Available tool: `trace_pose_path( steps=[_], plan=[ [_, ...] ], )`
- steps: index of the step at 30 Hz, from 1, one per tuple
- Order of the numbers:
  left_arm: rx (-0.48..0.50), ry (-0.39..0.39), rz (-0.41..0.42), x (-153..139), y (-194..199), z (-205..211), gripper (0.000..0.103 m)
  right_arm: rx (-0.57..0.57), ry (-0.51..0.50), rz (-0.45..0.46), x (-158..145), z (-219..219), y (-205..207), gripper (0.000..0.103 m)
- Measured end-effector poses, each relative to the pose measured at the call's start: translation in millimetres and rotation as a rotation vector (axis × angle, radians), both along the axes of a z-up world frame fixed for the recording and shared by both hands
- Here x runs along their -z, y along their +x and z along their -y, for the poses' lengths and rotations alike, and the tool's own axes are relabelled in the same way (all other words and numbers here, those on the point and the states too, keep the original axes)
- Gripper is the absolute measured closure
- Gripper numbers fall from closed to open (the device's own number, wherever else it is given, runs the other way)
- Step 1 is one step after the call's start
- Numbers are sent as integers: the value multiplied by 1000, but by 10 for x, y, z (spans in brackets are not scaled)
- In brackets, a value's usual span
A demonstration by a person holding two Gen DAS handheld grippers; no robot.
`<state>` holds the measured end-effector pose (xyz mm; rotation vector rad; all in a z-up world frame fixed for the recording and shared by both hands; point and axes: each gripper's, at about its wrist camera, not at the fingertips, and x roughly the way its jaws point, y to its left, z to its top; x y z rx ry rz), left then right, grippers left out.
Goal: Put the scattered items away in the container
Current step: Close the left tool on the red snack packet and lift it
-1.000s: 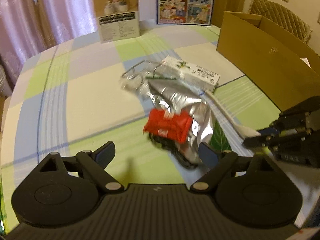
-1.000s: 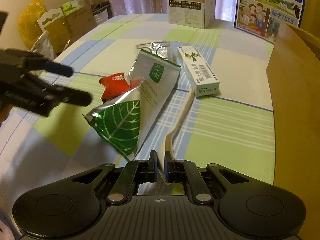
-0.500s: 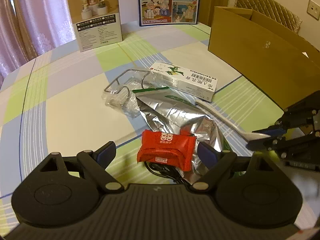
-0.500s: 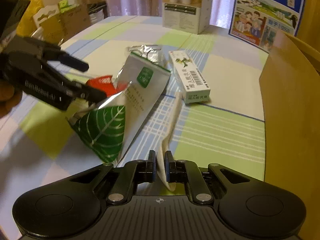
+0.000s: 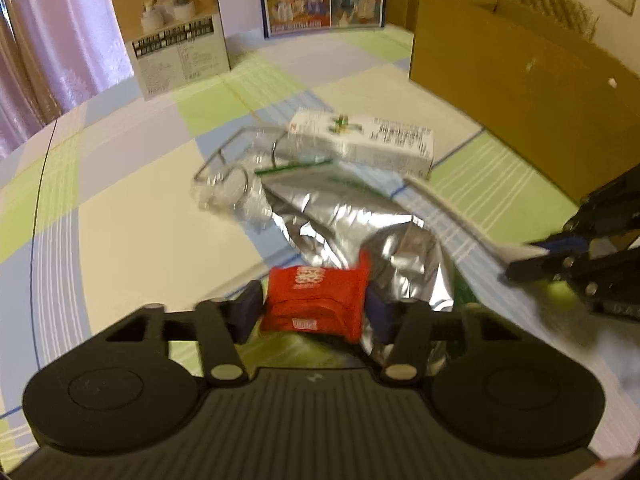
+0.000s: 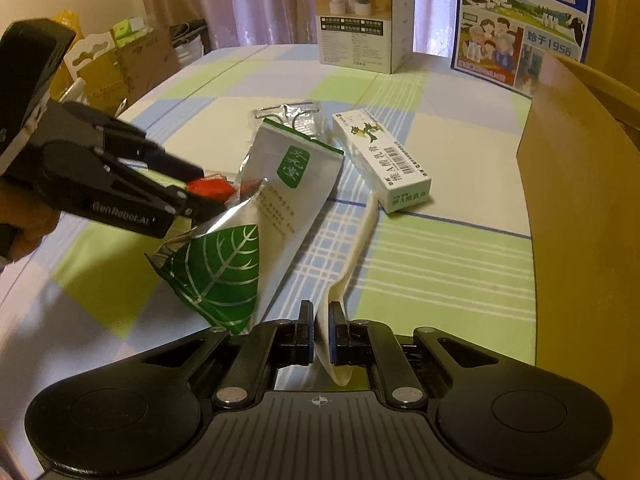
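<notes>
My left gripper has its jaws closing on a red snack packet, and both pads touch the packet's ends. The packet lies against a silver foil bag with a green leaf print. In the right wrist view the left gripper reaches in from the left with the red packet at its tips. My right gripper is shut on the bowl end of a white plastic spoon. Beyond lie a white carton and a clear plastic wrapper. The brown cardboard box stands at the right.
A product box and a blue milk carton stand at the far side of the checked tablecloth. Bags and cartons sit off the table's left edge. A hand holds the left gripper.
The left gripper came down and forward over the red packet, and its fingers went from wide apart to pressing the packet's ends. The right gripper kept still, shut on the spoon.
</notes>
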<state>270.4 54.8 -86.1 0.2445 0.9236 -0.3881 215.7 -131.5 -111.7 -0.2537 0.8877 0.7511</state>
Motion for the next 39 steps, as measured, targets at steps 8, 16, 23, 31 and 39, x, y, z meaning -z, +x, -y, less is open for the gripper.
trace_pose_path(
  steps=[8,16,23,31,39],
  plan=[
    [-33,-25,15,13,-95,-34,66,3,6,-1,-7,11,-12,99],
    [-53,-40,43,1,-65,-3,74,11,12,-4,-9,17,1,99],
    [-84,-22,80,-135,-254,-74,89,13,20,2,-35,25,-37,100],
    [-137,-23,78,-287,-718,-221,89,9,34,19,-97,49,-157,100],
    [-172,-42,90,-473,-1081,-149,89,-27,29,115,-226,36,-396,100]
  ],
)
